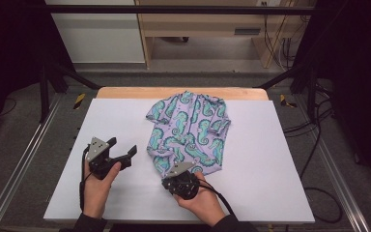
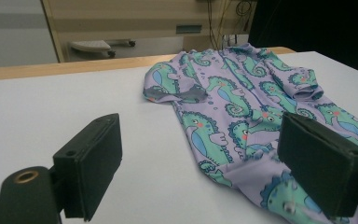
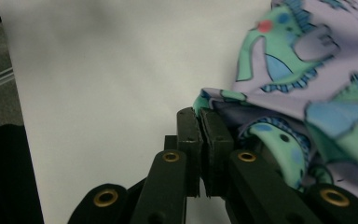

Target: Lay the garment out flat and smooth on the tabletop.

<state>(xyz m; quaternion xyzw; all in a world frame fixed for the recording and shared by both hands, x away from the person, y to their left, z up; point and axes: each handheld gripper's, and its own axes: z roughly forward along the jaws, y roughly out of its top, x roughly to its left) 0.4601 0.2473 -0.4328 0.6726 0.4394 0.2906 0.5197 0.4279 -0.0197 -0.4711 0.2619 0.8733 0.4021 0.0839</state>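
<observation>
A small lilac shirt (image 1: 188,130) printed with teal seahorses lies crumpled on the white table top (image 1: 121,121), right of centre. My right gripper (image 1: 173,171) sits at the shirt's near edge, held in the person's right hand. In the right gripper view its jaws (image 3: 199,114) are pressed together on the edge of the shirt (image 3: 307,70), and fabric bunches to their right. My left gripper (image 1: 123,146) rests on the table left of the shirt, open. In the left gripper view its jaws (image 2: 200,123) stand wide apart and hold nothing, with the shirt (image 2: 242,93) ahead and to the right.
A wooden strip (image 1: 125,92) runs along the table's far edge. Metal rails (image 1: 24,159) flank both sides, and cables (image 1: 319,145) trail on the floor at the right. Cabinets (image 1: 96,34) stand beyond the table.
</observation>
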